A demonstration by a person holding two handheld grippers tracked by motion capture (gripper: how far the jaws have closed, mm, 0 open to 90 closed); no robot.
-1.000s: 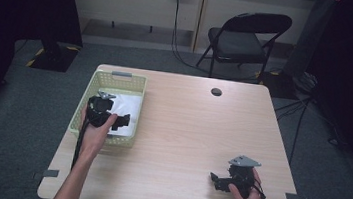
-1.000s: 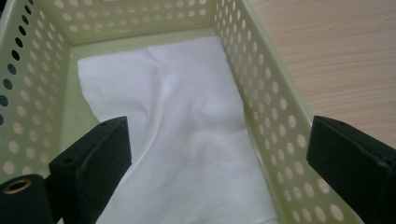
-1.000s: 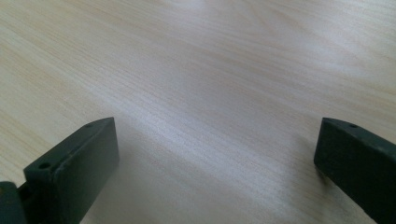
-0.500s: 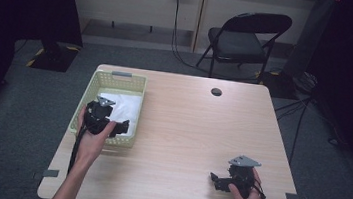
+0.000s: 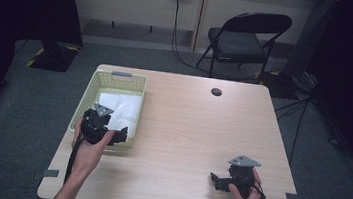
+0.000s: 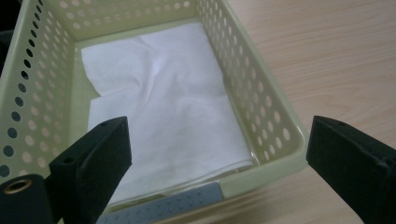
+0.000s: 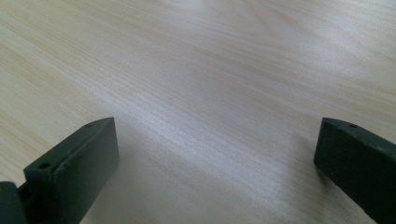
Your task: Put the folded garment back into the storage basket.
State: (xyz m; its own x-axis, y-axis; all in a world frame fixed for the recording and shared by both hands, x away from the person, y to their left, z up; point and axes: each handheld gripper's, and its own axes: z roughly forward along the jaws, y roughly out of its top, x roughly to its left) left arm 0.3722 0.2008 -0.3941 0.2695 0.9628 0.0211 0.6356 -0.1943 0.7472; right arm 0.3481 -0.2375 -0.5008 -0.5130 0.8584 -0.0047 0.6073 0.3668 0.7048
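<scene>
Worktop (image 5: 186, 131) of pale wood, seen from above. At nine o'clock I see a pale green perforated basket (image 5: 97, 81) holding a folded white cloth (image 5: 124, 109). My left gripper (image 5: 121, 136) hovers over the basket's near rim, jaws wide apart, holding nothing. At five o'clock my right gripper (image 5: 214, 179) sits low over bare wood, jaws likewise spread and empty. Beyond the worktop, at twelve o'clock, stands a black folding chair (image 5: 244, 39).

dim room edges, bright table (image 5: 186, 131), soft glare, mild blur
</scene>
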